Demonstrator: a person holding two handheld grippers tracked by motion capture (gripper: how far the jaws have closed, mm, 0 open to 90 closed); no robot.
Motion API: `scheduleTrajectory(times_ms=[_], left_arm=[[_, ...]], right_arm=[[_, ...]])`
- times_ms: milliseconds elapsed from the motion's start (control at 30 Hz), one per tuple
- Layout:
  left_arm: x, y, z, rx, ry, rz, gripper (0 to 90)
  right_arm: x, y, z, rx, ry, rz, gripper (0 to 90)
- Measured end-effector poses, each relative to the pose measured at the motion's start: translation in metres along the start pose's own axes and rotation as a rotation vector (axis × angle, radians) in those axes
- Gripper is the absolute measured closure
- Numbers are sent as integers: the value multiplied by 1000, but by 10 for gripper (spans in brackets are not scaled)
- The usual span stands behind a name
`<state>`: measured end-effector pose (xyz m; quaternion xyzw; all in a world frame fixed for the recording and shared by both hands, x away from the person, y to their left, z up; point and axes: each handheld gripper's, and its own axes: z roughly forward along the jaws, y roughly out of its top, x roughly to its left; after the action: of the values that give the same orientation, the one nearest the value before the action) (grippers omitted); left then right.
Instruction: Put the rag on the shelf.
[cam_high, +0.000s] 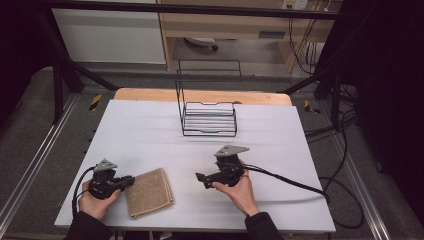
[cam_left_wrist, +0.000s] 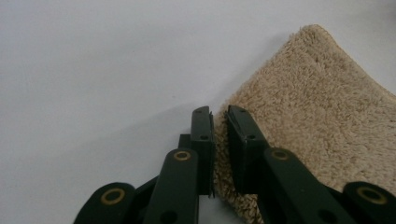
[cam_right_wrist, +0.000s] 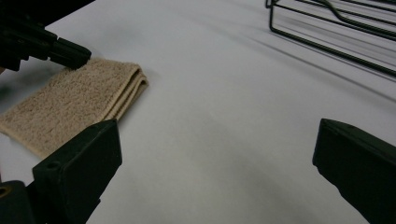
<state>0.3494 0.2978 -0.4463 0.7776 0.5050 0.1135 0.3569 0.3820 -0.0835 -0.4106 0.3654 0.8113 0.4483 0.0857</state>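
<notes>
A folded beige towel (cam_high: 149, 192) lies on the white table top (cam_high: 145, 130) near the front left. My left gripper (cam_high: 131, 180) sits at the towel's left edge. In the left gripper view its jaws (cam_left_wrist: 219, 112) stand almost together, with the towel's (cam_left_wrist: 317, 107) fluffy edge pinched between the pads. My right gripper (cam_high: 200, 178) hovers to the right of the towel, pointing left toward it. Its jaws (cam_right_wrist: 217, 144) are spread wide with nothing between them. The right gripper view shows the towel (cam_right_wrist: 70, 102) farther off, with the left gripper's tip (cam_right_wrist: 70, 53) on its far corner.
A black wire rack (cam_high: 209, 119) stands at the back middle of the table; its lower bars (cam_right_wrist: 336, 28) cross the top right of the right gripper view. A cable (cam_high: 290, 180) trails from the right gripper off the table's right side. Dark frame posts flank the table.
</notes>
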Motion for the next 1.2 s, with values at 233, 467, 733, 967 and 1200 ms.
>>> scheduleTrajectory(times_ms=[233,467,733,967,1200], left_arm=[[0,0,0,-3,0,15,807],[-1,0,1,-5,4,23,809],[-1,0,1,-2,3,28,810],[-1,1,1,1,5,28,810],[-1,1,0,4,6,25,813]], right_arm=[[28,19,43,44,3,-43,38],[44,30,77,45,28,-35,118],[55,35,109,89,60,-35,288],[60,34,123,127,72,-38,431],[62,32,128,176,97,-32,582]])
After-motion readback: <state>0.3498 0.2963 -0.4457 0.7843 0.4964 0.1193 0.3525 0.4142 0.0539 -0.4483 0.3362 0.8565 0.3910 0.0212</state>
